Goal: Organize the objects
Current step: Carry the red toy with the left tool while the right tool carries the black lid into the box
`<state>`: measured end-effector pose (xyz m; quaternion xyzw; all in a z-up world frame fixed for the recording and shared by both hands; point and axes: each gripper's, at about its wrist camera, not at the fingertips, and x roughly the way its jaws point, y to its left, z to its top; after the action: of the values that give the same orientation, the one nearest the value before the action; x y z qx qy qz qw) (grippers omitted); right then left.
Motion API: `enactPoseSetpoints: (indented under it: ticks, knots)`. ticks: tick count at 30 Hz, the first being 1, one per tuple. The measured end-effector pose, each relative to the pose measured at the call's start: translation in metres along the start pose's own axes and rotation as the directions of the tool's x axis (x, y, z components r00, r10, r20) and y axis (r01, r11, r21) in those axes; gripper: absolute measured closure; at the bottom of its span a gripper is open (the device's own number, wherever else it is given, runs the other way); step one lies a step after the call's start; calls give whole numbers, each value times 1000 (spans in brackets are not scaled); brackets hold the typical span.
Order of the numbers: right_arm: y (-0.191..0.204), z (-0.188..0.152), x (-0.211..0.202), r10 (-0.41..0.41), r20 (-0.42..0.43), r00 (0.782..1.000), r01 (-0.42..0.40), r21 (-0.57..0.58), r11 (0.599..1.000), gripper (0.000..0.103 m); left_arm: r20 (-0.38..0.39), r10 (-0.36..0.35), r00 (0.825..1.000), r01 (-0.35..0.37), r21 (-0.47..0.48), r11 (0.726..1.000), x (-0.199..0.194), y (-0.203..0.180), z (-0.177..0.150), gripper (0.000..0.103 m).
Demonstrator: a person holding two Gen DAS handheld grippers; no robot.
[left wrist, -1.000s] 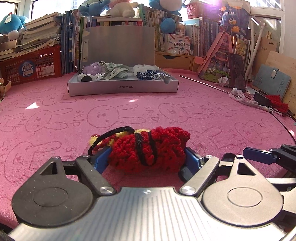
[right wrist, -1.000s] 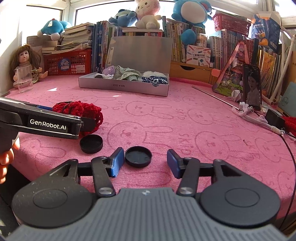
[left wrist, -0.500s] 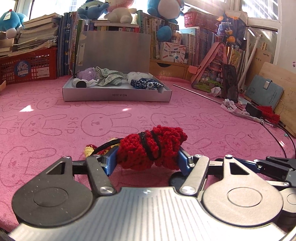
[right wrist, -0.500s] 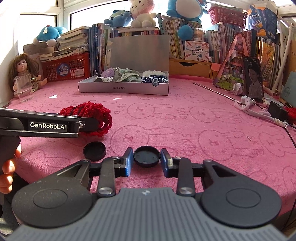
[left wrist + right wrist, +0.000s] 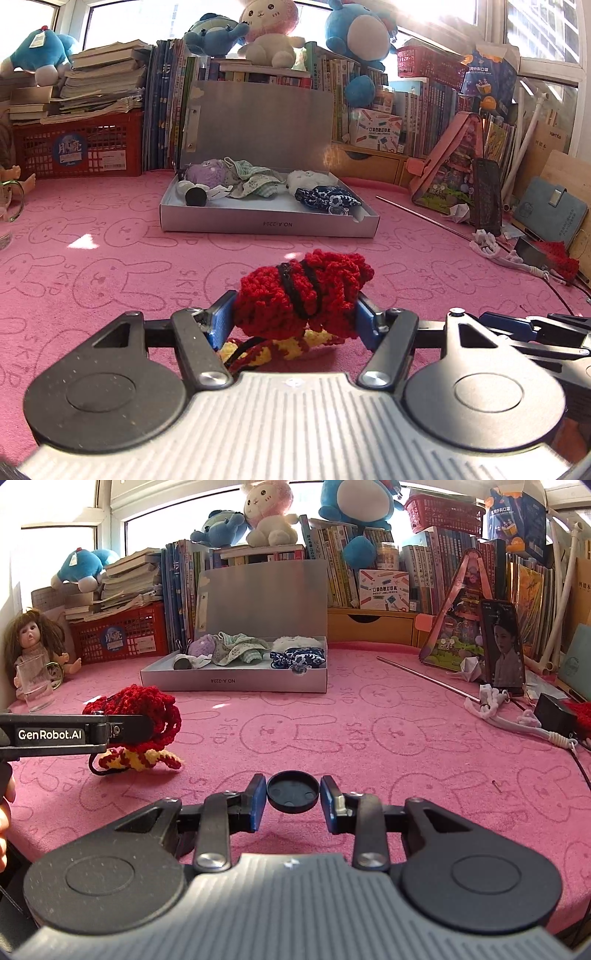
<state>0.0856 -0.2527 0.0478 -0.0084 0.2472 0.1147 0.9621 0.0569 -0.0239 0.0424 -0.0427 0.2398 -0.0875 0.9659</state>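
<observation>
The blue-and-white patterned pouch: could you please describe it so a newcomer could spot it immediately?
On the pink bunny-print cloth an open grey box sits before the bookshelf. The pouch lies at its right end, the only dark blue floral piece among pale fabrics.

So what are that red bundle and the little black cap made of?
Red bundle: looks like crocheted yarn, soft and fuzzy, with visible loops, black strands around it and a yellow-striped tail.
Black cap: probably moulded plastic, matte and smooth, with a raised rim.
</observation>
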Motion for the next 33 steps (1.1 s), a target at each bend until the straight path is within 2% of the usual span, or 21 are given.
enactPoseSetpoints:
  ticks: [4, 11, 17, 27, 33]
  knots:
    - [1, 20, 11, 20, 8, 1000, -20, -3, 1000, 66, 7, 2, 1000, -2, -50, 999, 6, 16, 21, 33]
    - [4, 60, 38, 43, 13, 999, -42, -18, 999, 66, 48, 31, 998, -29, -53, 998, 18, 36, 57, 33]
    - [5, 83, 66, 61, 7, 998, -61, -14, 998, 66, 68, 70, 995, -68, -29, 997, 39, 48, 72, 33]
    - [13, 112, 114, 63, -16, 998, -63, -19, 998, 66, 45, 92, 995, -91, -7, 996, 89, 63, 90, 33]
    - [23, 123, 147, 56, -26, 998, -57, -34, 998, 66, -8, 100, 995, -100, -19, 995, 128, 77, 99, 33]
